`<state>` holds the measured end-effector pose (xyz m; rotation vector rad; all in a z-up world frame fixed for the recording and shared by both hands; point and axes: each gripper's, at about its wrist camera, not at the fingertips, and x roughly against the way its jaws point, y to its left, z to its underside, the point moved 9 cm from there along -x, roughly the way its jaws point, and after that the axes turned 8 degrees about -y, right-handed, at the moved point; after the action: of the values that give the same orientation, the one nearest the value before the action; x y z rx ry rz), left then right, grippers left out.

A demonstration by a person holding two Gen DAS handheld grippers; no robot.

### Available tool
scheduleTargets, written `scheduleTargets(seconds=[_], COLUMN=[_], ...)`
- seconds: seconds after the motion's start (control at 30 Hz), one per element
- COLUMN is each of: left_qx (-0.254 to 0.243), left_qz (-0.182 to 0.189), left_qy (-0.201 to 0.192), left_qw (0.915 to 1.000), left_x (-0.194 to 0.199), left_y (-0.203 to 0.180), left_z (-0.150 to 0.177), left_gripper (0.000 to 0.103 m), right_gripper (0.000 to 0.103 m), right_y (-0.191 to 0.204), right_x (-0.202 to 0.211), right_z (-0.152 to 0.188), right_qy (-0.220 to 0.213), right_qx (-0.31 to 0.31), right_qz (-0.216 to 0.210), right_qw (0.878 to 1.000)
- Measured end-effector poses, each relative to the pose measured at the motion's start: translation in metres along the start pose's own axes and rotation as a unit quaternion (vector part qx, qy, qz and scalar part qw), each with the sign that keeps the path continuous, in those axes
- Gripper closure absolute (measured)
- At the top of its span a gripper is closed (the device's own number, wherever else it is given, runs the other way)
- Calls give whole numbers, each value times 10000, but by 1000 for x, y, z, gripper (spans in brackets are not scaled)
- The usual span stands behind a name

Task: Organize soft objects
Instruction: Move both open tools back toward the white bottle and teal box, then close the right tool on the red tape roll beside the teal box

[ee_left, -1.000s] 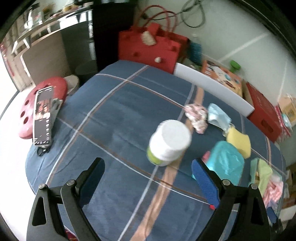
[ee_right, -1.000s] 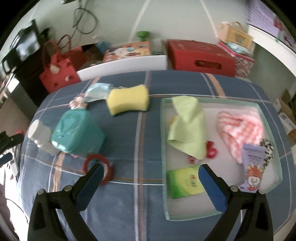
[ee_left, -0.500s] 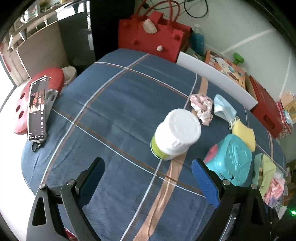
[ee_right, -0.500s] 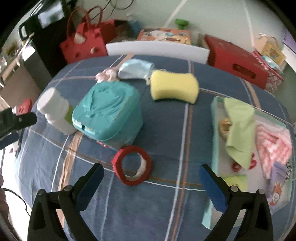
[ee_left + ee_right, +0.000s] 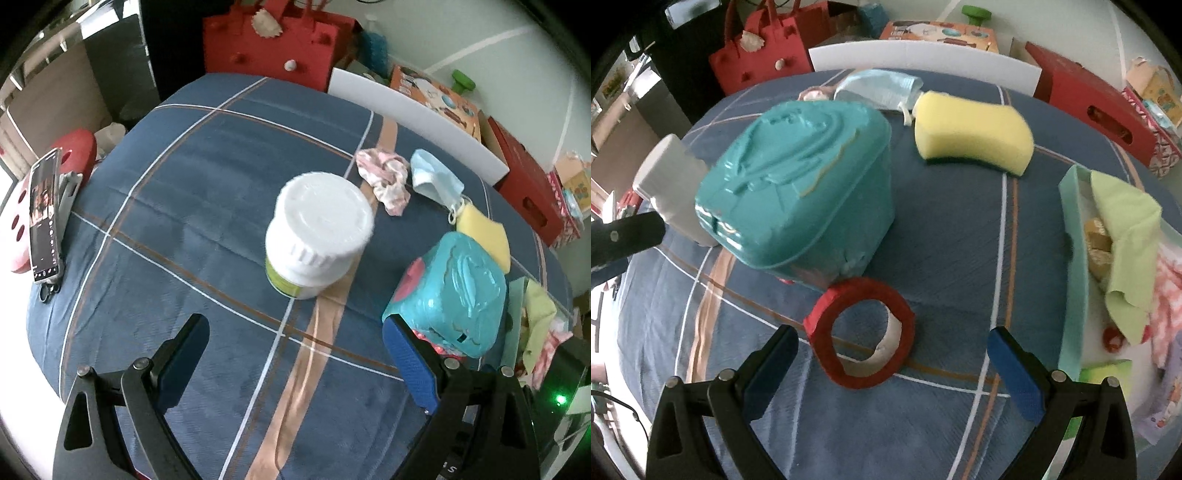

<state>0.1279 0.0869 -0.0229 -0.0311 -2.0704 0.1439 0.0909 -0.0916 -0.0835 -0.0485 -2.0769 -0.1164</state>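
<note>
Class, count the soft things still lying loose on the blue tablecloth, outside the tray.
3: a yellow sponge near the far edge, a blue face mask just behind it, and a pink scrunchie left of the mask. Others may hide behind the teal box.

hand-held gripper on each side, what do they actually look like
The left hand-held gripper and the right hand-held gripper look alike: black angular plastic arms with triangular cut-outs and silver pivot screws, each ending in two flat blue textured pads. No cables, sleeves or hands show on them.
</note>
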Motion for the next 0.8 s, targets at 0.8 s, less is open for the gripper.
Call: scheduleTargets(seconds=[0.8], left_qx=[-106], left_qz=[-182], left_qy=[329], left_qw=[9992], left_x=[-24], left_y=[-7], left_z=[11], left_gripper=[8], right_gripper=[27], right_y=[8], right_x=[-16], right_z=[-15], right_qy=[-334], right_qx=[247], right_qz=[-206], right_qw=[9989])
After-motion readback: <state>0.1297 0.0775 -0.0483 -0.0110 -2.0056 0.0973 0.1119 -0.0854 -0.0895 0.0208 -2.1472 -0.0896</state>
